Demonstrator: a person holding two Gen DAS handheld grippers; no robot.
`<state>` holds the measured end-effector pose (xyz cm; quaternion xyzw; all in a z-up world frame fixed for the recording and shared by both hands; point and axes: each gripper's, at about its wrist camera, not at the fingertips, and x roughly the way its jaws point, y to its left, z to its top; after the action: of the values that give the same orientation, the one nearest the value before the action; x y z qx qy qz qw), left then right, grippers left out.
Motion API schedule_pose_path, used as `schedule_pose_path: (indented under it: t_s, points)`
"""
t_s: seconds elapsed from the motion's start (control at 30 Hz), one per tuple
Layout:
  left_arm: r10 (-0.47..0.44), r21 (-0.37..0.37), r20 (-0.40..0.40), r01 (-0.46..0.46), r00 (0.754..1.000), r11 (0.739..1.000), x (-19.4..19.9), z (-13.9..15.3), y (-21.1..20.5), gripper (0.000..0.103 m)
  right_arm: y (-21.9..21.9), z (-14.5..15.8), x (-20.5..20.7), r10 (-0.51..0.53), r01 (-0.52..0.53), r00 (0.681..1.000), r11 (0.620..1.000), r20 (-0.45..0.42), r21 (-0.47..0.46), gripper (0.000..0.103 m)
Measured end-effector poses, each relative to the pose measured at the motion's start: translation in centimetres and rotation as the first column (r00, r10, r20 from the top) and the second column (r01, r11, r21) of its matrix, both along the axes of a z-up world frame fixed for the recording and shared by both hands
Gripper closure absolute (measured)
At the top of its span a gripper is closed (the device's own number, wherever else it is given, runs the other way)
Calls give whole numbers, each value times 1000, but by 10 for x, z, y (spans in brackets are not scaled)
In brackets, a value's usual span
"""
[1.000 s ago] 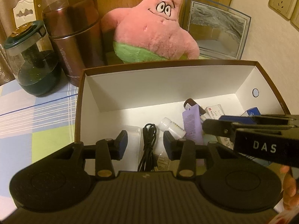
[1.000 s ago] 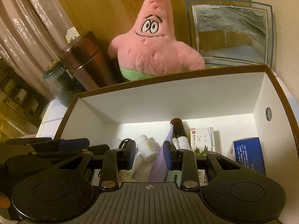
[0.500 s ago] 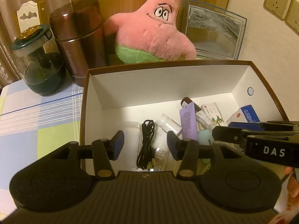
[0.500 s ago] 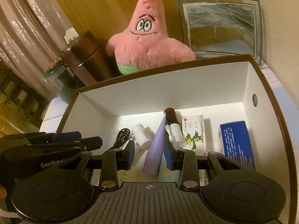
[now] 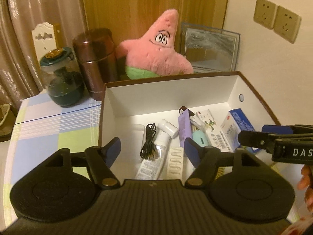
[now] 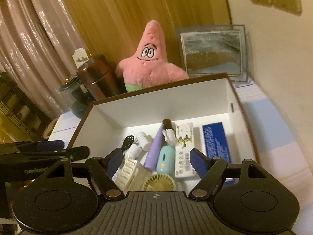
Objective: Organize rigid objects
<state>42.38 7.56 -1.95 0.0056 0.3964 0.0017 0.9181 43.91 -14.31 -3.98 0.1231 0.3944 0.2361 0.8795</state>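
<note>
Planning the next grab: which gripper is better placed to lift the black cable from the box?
Left. Its open gripper points at the cable; the right gripper sits over the mint case.

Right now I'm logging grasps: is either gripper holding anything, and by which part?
Nothing is held. The left gripper and right gripper are both open above the box, with no item between their fingers.
</note>
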Motion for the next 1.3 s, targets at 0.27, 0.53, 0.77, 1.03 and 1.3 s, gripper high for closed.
schedule_pose_path:
  t_s: [0.27, 0.53, 0.77, 1.03, 1.3]
  points:
    - [52, 43, 59, -54, 997, 998, -77, 20, -32, 32, -30, 17, -59, 52, -51, 998, 998, 35, -21, 26]
    - [152, -8, 27, -152, 988, 988, -150, 29, -52, 32, -51, 23, -112, 126, -126, 992, 992, 13, -9, 26]
    - [198, -29, -1, -198, 980, 980, -204, 30, -56, 32, -59, 24, -152, 168, -168, 986, 985, -8, -32, 26]
    - [187, -37, -26, -188, 982, 982, -256, 30, -56, 32, -55, 27, -199, 183, -186, 982, 980, -44, -70, 26]
    - [129, -63, -67, -133, 989, 989, -308, 25, -47, 32, -37, 32, -263, 169, -175, 983, 980, -71, -93, 26]
